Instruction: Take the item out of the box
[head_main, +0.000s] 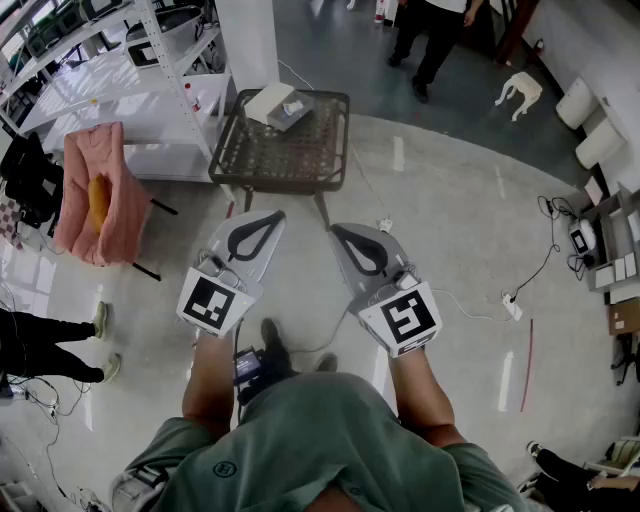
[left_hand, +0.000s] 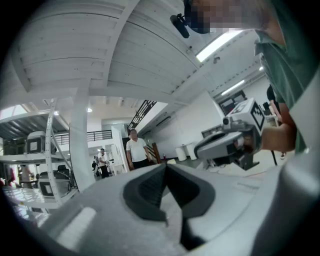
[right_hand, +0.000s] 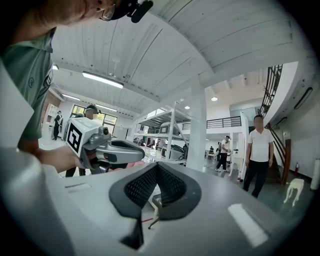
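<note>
Standing on pale polished floor, short of a dark mesh table (head_main: 290, 155), both tools held out low in front, side by side, tips aimed toward it. Holding the left gripper (head_main: 277, 215) with jaws pressed together tip to tip, ribbed dark pads meeting in a point, nothing caught between. Same with the right gripper (head_main: 336, 230): closed all the way, empty, pads touching at the tip. Kept apart from each other, floor showing between; marker cubes nearest the body, over bare forearms.

Spotted on the table, toward its far left corner: the box (head_main: 268, 100), white, seemingly open at its right end, with the item (head_main: 293, 108) showing there as a pale grey shape; cannot tell what kind. Well apart from both grippers, untouched.

Logged around: pink-draped chair (head_main: 125, 200) left of the table, something yellow on it; white shelving rack (head_main: 120, 100) behind that; small white stool (head_main: 518, 92) far right; power strip (head_main: 512, 307) on the floor at right, cable trailing off. Also a person in dark trousers (head_main: 430, 35) beyond the table, and another person's legs (head_main: 45, 345) at the left edge. Seen from the right gripper view: white pillar (right_hand: 197, 125) and a person in a white shirt (right_hand: 259, 150) standing beside a staircase.
</note>
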